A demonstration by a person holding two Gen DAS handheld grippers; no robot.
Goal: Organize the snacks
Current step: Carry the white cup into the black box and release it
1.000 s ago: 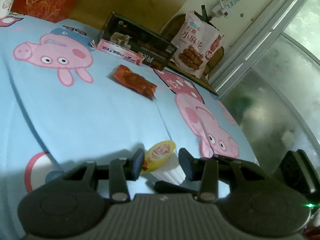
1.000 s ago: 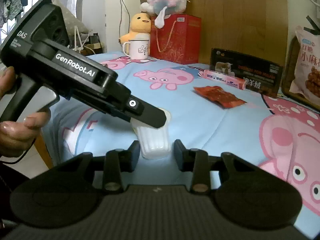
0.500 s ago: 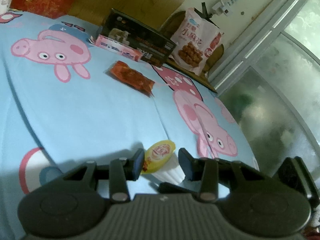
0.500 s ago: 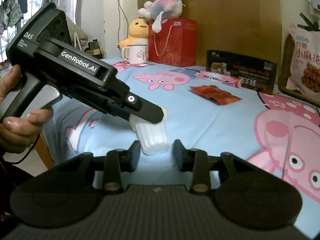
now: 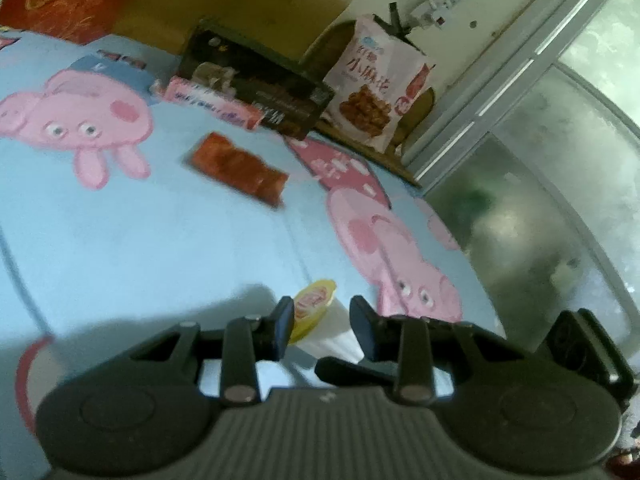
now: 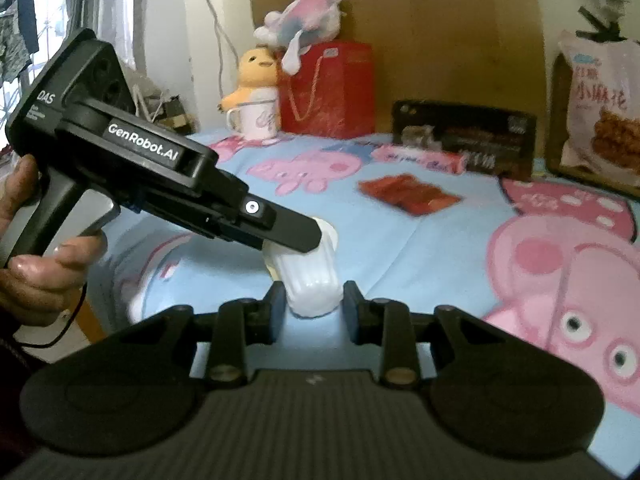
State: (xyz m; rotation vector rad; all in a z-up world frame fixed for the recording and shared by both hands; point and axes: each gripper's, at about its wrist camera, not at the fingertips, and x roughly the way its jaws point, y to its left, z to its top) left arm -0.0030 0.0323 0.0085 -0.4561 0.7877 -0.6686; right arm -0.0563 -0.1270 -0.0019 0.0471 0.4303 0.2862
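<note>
Both jaws have closed further; jelly cup (image 6: 312,280) between them.

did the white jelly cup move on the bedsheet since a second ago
No. In the right wrist view the jelly cup sits at the same spot on the blue bedsheet, while the right tongs have been closing around it.

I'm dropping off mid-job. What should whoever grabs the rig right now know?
Left gripper: jaws just closing around the pudding cup at its lidded end; grip unclear.
Right gripper: jaws just closing, pads against the cup's base.
Red packet and pink tube lie on the bedsheet; dark box and snack bag stand behind.
Done: nothing visibly sorted.
Left: secure the cup, then place each snack.
</note>
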